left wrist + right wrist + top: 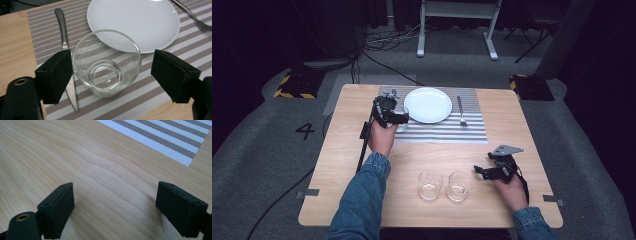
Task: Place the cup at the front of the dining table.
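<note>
A wooden table (512, 130) is carrying a striped placemat (452, 131), which is holding a white plate (428, 105), a fork (461, 111) and a knife (65, 45). The left gripper (110, 72) is standing spread around an upright glass tumbler (106, 62) on the mat, one pad touching it. The right gripper (115, 210) is hovering open over bare wood. Two more tumblers (430, 184) (459, 185) are sitting side by side nearer the person.
</note>
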Demonstrator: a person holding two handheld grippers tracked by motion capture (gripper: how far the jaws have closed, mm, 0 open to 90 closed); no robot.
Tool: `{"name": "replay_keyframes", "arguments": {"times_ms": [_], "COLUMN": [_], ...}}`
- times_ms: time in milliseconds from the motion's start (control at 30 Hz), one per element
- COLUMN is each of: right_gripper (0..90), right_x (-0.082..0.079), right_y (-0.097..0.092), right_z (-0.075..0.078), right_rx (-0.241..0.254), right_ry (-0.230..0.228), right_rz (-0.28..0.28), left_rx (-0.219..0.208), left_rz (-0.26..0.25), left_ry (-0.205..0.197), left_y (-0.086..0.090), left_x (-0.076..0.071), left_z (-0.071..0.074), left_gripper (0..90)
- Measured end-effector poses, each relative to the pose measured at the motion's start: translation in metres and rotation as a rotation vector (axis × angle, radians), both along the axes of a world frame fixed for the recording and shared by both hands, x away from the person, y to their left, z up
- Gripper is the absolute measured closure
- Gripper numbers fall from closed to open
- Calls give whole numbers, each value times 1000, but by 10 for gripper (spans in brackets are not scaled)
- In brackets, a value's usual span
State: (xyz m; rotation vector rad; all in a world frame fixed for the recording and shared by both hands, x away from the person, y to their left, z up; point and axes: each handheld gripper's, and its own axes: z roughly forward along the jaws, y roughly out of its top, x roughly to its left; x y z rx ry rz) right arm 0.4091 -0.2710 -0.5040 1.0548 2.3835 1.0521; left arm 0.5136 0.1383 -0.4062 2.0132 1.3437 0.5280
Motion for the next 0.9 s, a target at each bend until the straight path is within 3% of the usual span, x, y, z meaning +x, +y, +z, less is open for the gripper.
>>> {"name": "replay_keyframes", "arguments": {"times_ms": [333,700,900], "right_gripper": [156,156,154], "right_x": [1,0,0], "right_y": [0,0,1], "right_z": [0,0,0], "right_rx": [-9,-11,-12], "right_ry": [-13,-9,-9], "right_rz": [12,8,5], "left_rx": [-19,-3,-2], "left_rz": [-10,-77,-122], "left_ry": [-18,-23,-7], "left_y": [7,9,10], "left_x": [-29,-62,-77], "left_z": [17,30,38], "left_gripper": [186,196,197]}}
